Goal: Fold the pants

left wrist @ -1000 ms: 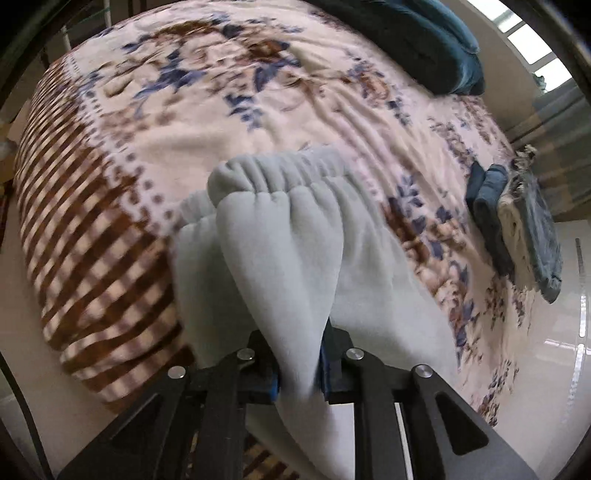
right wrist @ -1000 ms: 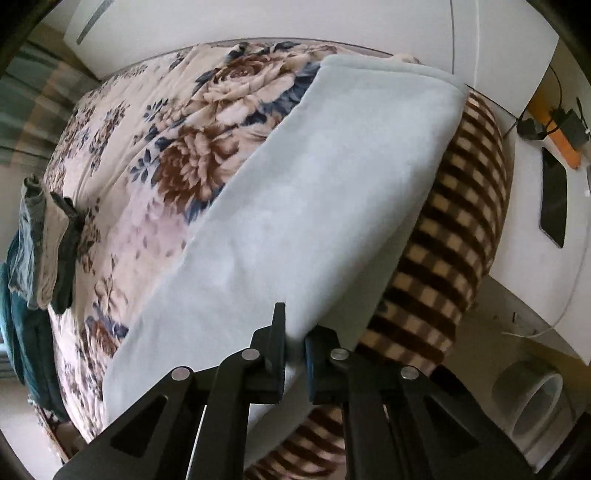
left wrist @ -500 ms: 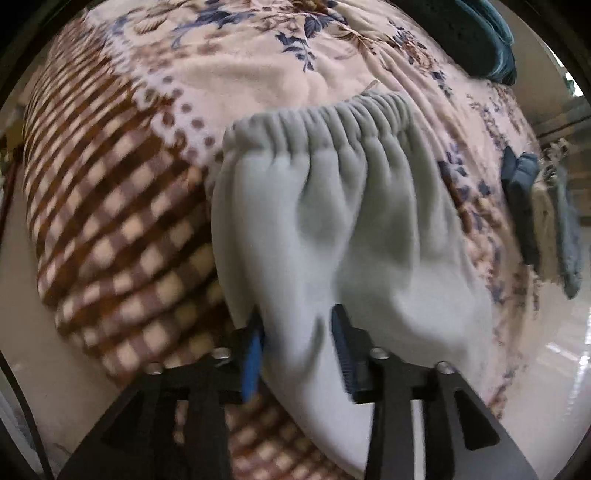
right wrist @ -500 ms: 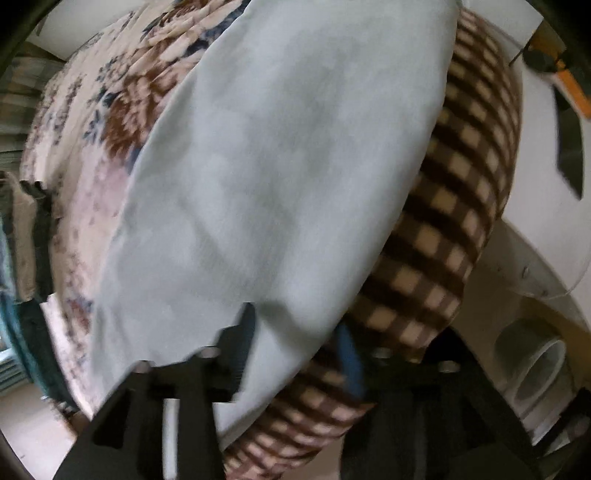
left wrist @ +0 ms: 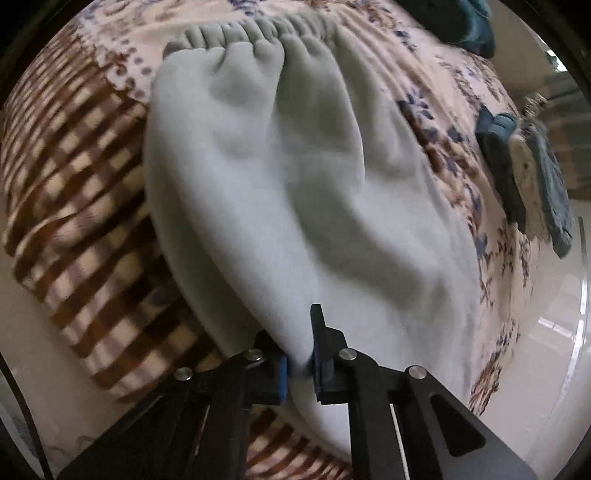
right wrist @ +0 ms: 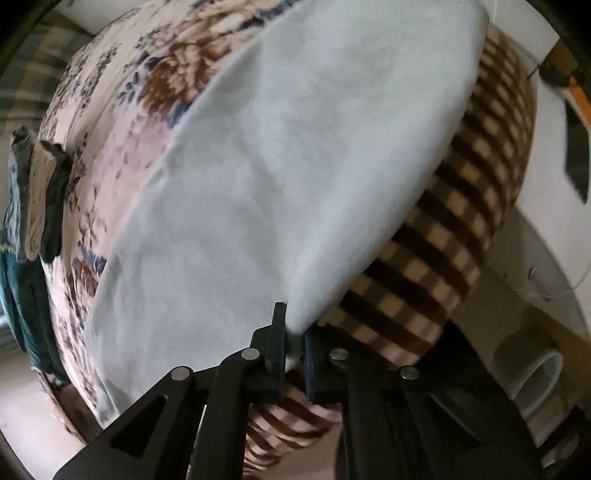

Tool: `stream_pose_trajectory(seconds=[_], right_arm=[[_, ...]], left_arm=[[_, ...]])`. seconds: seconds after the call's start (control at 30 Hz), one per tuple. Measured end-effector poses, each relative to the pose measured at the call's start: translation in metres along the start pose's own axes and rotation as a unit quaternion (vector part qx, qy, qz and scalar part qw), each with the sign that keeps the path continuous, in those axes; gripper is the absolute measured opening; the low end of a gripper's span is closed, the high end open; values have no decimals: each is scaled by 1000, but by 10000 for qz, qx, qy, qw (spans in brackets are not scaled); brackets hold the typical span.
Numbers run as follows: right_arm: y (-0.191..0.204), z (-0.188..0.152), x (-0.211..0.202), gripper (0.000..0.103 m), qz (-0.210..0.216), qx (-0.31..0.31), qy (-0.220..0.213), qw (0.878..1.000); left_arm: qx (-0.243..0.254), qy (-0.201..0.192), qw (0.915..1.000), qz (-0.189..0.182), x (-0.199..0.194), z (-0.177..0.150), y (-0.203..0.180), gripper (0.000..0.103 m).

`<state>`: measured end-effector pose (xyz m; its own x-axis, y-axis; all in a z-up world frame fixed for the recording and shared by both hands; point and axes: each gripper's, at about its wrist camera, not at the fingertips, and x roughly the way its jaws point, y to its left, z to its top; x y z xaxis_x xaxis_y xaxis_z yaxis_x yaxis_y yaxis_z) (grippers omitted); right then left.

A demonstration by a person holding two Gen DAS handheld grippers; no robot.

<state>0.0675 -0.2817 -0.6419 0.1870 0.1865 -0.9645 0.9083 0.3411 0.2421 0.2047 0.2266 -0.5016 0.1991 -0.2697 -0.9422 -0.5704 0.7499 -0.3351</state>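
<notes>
Half a second back both grippers gaped; now the left gripper (left wrist: 300, 363) and right gripper (right wrist: 294, 350) are each pinched onto the pants (left wrist: 295, 192), spread ahead on the blanket (left wrist: 74, 177); folded clothes (left wrist: 532, 173) sit far right; only the left view shows the waistband (left wrist: 255, 31).

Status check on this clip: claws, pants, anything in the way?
Left claw shut on pale grey pants. Right claw shut on the same pants. Pants spread on floral blanket; folded clothes off to the side, nothing blocking.
</notes>
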Motion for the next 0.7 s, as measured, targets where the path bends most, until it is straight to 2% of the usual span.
stream_pose_trajectory(seconds=[0.1, 0.17, 0.2, 0.27, 0.3, 0.33, 0.37, 0.4, 0.43, 0.5, 0.53, 0.57, 0.6, 0.67, 0.7], right_arm=[[-2, -1, -4, 8, -100, -161, 5, 9998], [-9, 5, 12, 9, -84, -42, 252, 9996], [-11, 9, 26, 10, -30, -8, 498, 9988], [-17, 18, 35, 14, 36, 132, 686, 9976], [-19, 21, 33, 16, 194, 185, 749, 9968], [-19, 22, 30, 31, 274, 150, 751, 9967], [-20, 23, 23, 58, 332, 70, 712, 9969], [-21, 24, 13, 68, 444, -14, 625, 9971], [-22, 23, 2, 79, 596, -90, 494, 9970], [-26, 24, -17, 79, 606, -272, 353, 9972], [-29, 27, -28, 79, 579, -363, 296, 9972], [-34, 30, -38, 80, 546, -396, 186, 9976], [-41, 34, -49, 80, 524, -401, 61, 9978], [-57, 51, -68, 80, 432, -301, -235, 9983], [-70, 65, -77, 80, 375, -183, -440, 9982]], left_arm=[[22, 177, 9993, 334, 9, -3, 19, 8], [-99, 399, 9985, 367, 21, -2, 31, 9], [-116, 419, 9983, 386, 22, -1, 31, 11], [136, 365, 9978, 534, 13, -3, 17, 13], [317, 316, 9967, 672, 7, -6, 10, 20], [590, 224, 9943, 855, 0, -12, -3, 24], [911, 104, 9912, 954, -6, -18, -16, 31], [1331, -27, 9848, 1113, -12, -27, -34, 42], [1712, -141, 9772, 1248, -16, -37, -51, 48], [2416, -482, 9620, 1176, -27, -67, -88, 69], [2654, -576, 9555, 1155, -29, -77, -101, 76], [3057, -662, 9429, 1141, -29, -97, -124, 91], [3326, -694, 9332, 1169, -27, -111, -141, 96], [3895, -757, 9110, 1119, -17, -150, -182, 96], [4043, -759, 9051, 1077, -13, -164, -195, 96]])
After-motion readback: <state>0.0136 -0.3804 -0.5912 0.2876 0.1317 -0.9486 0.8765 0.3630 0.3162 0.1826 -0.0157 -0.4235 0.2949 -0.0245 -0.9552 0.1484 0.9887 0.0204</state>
